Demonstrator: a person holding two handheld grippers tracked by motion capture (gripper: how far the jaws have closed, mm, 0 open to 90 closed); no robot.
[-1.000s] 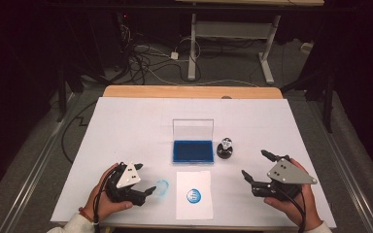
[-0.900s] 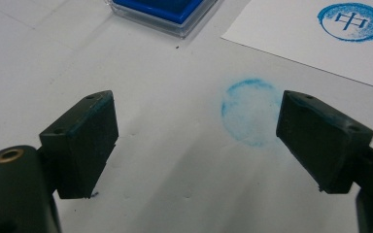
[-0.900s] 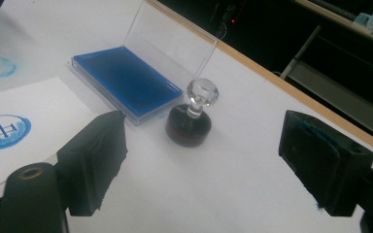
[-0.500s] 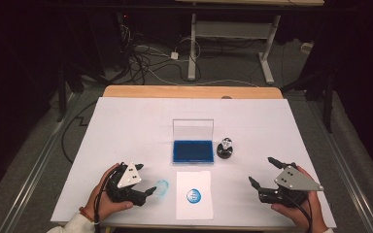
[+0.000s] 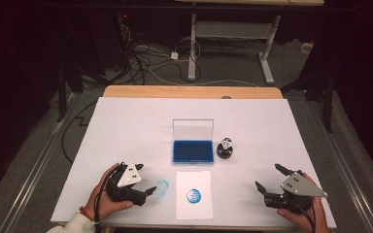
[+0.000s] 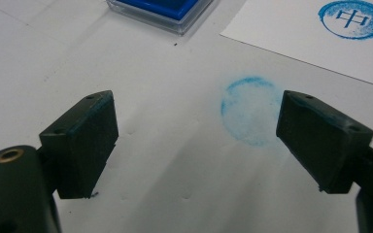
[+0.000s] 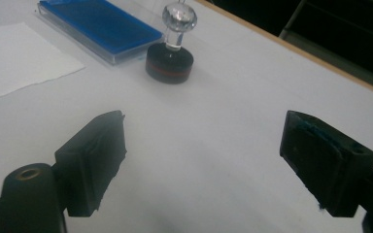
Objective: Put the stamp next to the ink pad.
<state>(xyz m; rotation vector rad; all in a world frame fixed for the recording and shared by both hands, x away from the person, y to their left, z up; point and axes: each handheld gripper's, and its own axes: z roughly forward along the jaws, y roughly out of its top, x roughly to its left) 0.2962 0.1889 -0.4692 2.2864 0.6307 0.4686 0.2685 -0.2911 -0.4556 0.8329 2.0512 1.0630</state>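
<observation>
1. Centrally on the white table (image 5: pixel 126 121) sits an ink pad (image 5: pixel 192 151) with a deep blue inked surface in a clear case, its transparent lid standing upright at the far edge.
2. Just right of the ink pad stands a stamp (image 5: pixel 225 148): a round black base with a red band and a clear faceted knob on a clear stem.
3. Nearer the person lies a white paper sheet (image 5: pixel 193 194) bearing a round blue stamp print (image 5: pixel 193 196); a character inside it is readable in the left gripper view.
4. Beside the sheet, directly on the table, is a fainter, smudged blue ring (image 6: pixel 250 110).
5. Left gripper (image 5: pixel 147 191) rests at the near left with jaws spread and empty, the smudge lying between and ahead of them, partly behind one jaw.
6. Right gripper (image 5: pixel 269 177) sits at the near right, well apart from the stamp, jaws wide and holding nothing; blue staining shows on one pad.
7. Cables and desk legs beyond the table are dim.
</observation>
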